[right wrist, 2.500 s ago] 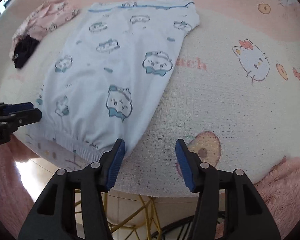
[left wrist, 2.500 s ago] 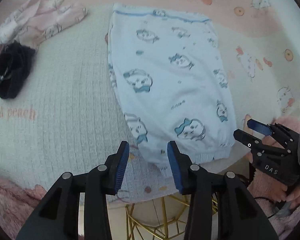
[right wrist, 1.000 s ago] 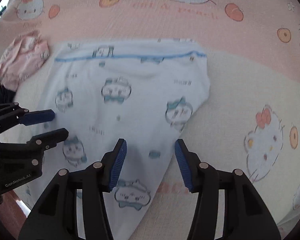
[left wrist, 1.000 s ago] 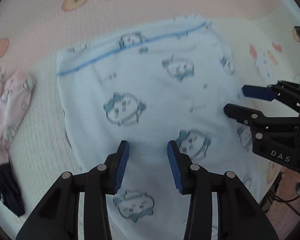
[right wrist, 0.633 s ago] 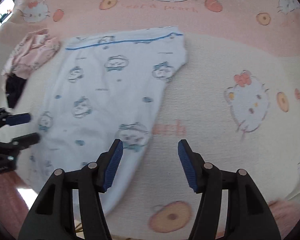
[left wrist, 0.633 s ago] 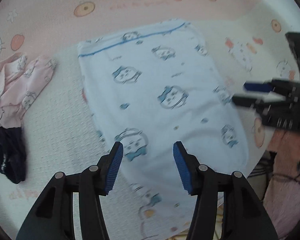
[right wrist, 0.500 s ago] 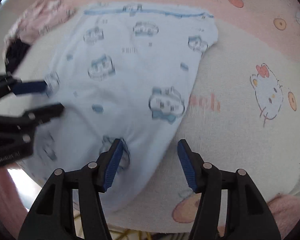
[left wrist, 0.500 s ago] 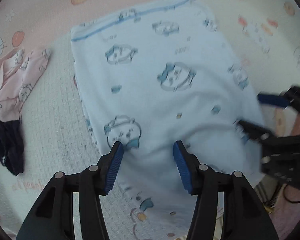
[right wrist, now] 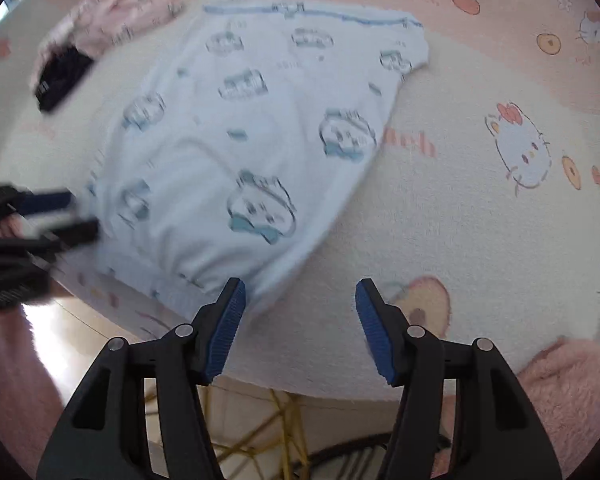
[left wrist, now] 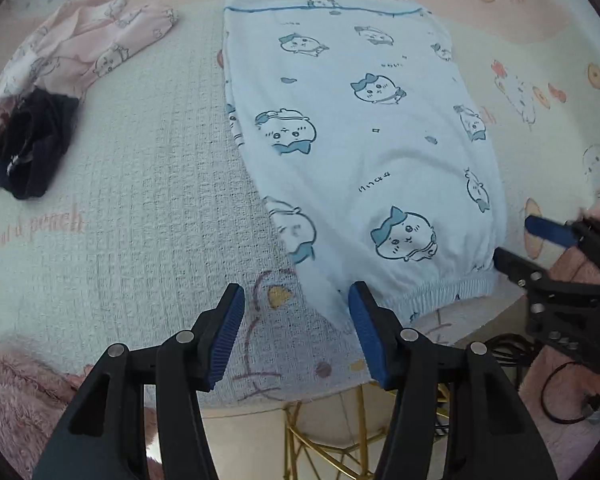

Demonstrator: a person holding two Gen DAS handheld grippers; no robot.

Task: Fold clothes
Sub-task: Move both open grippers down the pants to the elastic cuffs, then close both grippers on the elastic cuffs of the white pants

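The light-blue printed garment (left wrist: 364,136) lay flat on the patterned table cover (left wrist: 140,184), stretching away ahead of both tools, its elasticated hem nearest them at the table's near edge. The left gripper (left wrist: 296,324) stood spread and empty, its right pad just beside the hem's near-left corner. The right gripper (right wrist: 298,320) was likewise spread and empty, its left pad just beside the hem's opposite corner; that view was blurred.

Judgement: the step in hand was the approach to grasp the hem for a lengthwise fold. The next move would call for each tool to close on its corner, catching every layer, then lift evenly toward the far blue-striped edge.

A pink garment (left wrist: 88,48) and a dark item (left wrist: 32,152) lay far ahead-left, well apart.
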